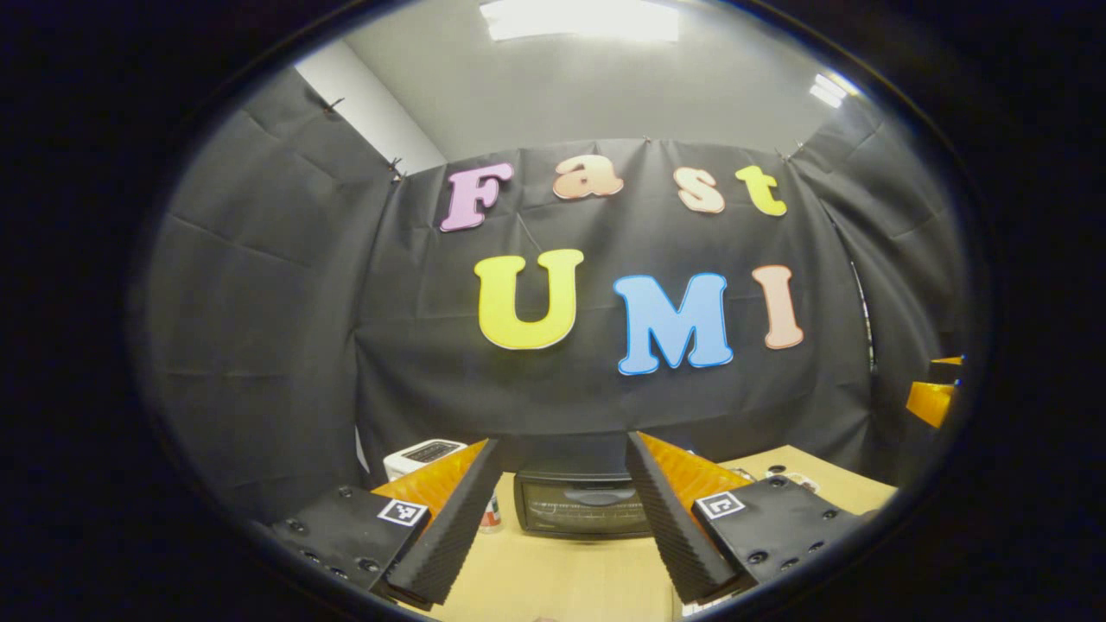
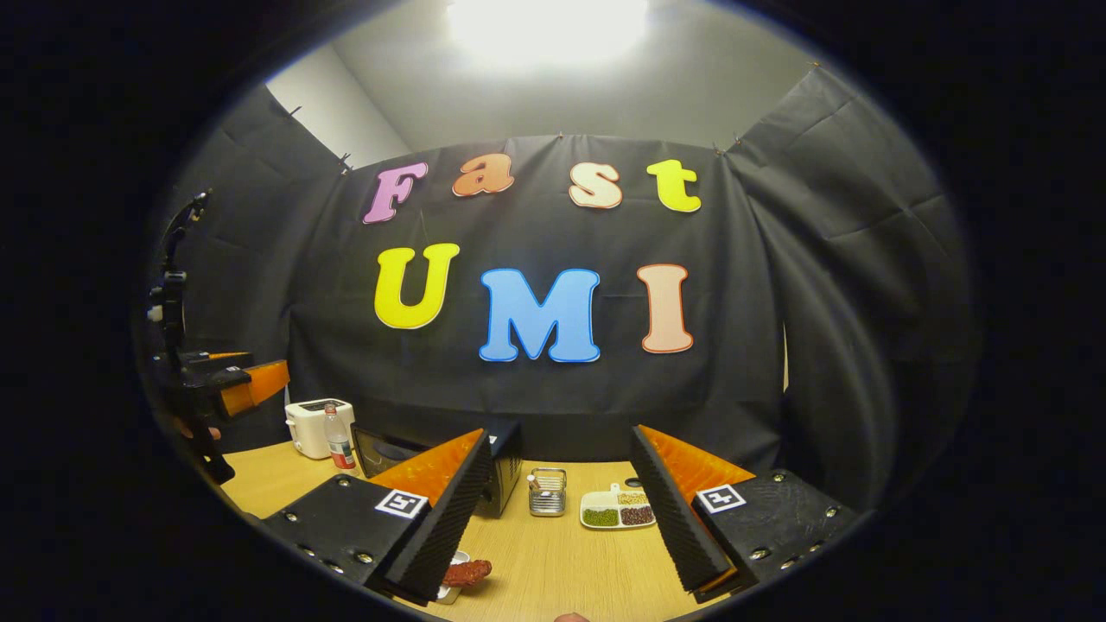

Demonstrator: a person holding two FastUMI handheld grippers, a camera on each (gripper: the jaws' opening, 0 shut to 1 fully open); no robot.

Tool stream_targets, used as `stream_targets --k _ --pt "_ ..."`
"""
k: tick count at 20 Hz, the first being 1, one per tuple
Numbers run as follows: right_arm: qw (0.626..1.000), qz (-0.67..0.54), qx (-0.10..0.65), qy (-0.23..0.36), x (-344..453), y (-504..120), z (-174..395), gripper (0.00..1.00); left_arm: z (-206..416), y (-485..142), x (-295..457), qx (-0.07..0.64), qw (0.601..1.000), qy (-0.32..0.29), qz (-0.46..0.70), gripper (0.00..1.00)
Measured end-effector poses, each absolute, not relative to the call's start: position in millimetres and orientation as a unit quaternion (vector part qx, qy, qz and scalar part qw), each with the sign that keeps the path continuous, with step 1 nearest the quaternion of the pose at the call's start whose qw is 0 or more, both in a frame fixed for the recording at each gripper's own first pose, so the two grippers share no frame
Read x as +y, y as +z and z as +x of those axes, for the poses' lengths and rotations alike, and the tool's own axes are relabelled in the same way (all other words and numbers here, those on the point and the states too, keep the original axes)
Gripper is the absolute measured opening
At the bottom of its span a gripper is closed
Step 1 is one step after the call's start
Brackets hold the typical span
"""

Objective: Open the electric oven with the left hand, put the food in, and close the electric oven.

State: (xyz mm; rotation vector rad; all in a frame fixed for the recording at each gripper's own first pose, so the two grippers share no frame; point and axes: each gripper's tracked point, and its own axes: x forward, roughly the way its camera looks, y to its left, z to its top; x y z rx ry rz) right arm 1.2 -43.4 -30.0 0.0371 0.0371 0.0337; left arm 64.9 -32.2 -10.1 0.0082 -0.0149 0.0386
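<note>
The black electric oven (image 1: 584,507) stands on the wooden table with its glass door shut, straight ahead between my left gripper's fingers. My left gripper (image 1: 562,510) is open and holds nothing, well short of the oven. In the right gripper view the oven (image 2: 501,471) sits behind the left finger. A reddish piece of food (image 2: 467,571) lies on a small white plate (image 2: 449,589) near the table's front edge. My right gripper (image 2: 562,510) is open and empty above the table. The left gripper (image 2: 233,384) shows at the far left, held by a hand.
A white toaster (image 2: 315,426) and a small bottle (image 2: 338,439) stand left of the oven. A small metal holder (image 2: 547,491) and a white divided dish of beans (image 2: 619,510) sit right of it. The toaster (image 1: 423,454) shows again beside the left finger.
</note>
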Motion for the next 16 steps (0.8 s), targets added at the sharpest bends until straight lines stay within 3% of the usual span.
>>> stream_targets --k 16 --pt "0.997 0.002 0.025 -0.076 -36.4 -24.4 29.1 0.98 218.4 -87.3 -70.2 0.044 0.996 -0.072 -0.019 0.97"
